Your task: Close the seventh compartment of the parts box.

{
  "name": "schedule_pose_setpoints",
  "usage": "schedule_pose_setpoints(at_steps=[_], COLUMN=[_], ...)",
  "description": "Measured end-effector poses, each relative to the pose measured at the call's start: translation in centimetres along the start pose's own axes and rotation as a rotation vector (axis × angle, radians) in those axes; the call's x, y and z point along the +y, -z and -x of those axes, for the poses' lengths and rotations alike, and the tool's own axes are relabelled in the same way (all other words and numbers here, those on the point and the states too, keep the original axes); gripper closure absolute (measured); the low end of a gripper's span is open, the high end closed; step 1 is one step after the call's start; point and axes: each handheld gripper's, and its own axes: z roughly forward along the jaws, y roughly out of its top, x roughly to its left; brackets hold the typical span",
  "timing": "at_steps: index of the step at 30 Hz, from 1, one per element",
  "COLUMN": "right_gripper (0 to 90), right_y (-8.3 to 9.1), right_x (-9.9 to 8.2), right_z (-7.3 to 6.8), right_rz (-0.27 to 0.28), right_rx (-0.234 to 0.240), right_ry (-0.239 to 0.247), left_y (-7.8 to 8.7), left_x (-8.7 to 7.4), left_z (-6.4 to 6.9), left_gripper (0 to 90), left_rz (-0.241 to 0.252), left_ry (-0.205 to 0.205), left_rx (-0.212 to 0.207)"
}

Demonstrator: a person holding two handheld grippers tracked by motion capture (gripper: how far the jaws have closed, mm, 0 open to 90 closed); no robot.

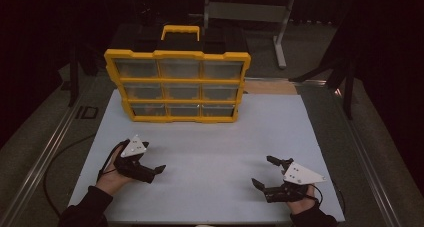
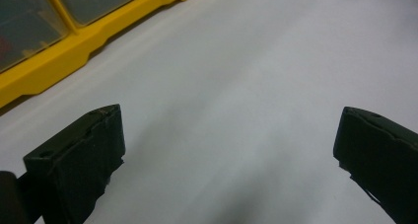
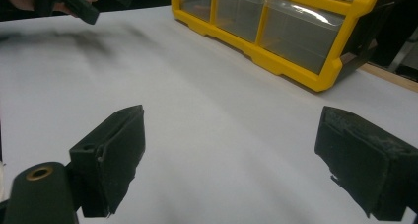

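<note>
Pale grey matte bench, flat and broad, bare across the near half. Standing upright at the far edge: yellow hard-plastic organiser case with clear-fronted compartments, three rows of three, glossy lids, carry handle on top, contents too dim to tell. Well apart from it, near the front edge: left gripper, black with blocky rubber-like jaws set wide, holding nothing, resting low over the bench at the left. Likewise the right gripper, jaws spread wide and empty, at the right. Likely trouble from here: tall, narrow footing on a smooth surface, so a push high on the case could tip it backwards or slide it off the far edge; slick clear lids and rounded yellow ribs could slip between hard jaws; small latches easily missed in dim light.
</note>
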Motion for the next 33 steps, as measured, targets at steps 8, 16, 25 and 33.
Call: schedule_pose_setpoints(at_steps=[8,16,25,33], right_gripper=[11.8,11.8,11.8,11.8], right_y=[-0.1,-0.1,-0.1,0.0], right_x=[0.0,0.0,0.0,0.0], right_z=[-0.1,-0.1,-0.1,-0.1], right_rz=[-0.003,-0.007,-0.006,-0.005], right_rx=[0.001,0.003,0.002,0.001], right_ry=[0.001,0.003,0.0,0.001], left_y=[1.1,1.7,1.9,1.8], left_x=[-1.3,-2.3,-3.4,-4.4], left_z=[0.3,0.5,0.5,0.7], left_gripper=[0.0,0.0,0.0,0.0], left_rz=[0.019,0.022,0.007,0.01], left_ry=[-0.006,0.002,0.002,0.008], left_rx=[-0.017,-0.027,-0.037,-0.031])
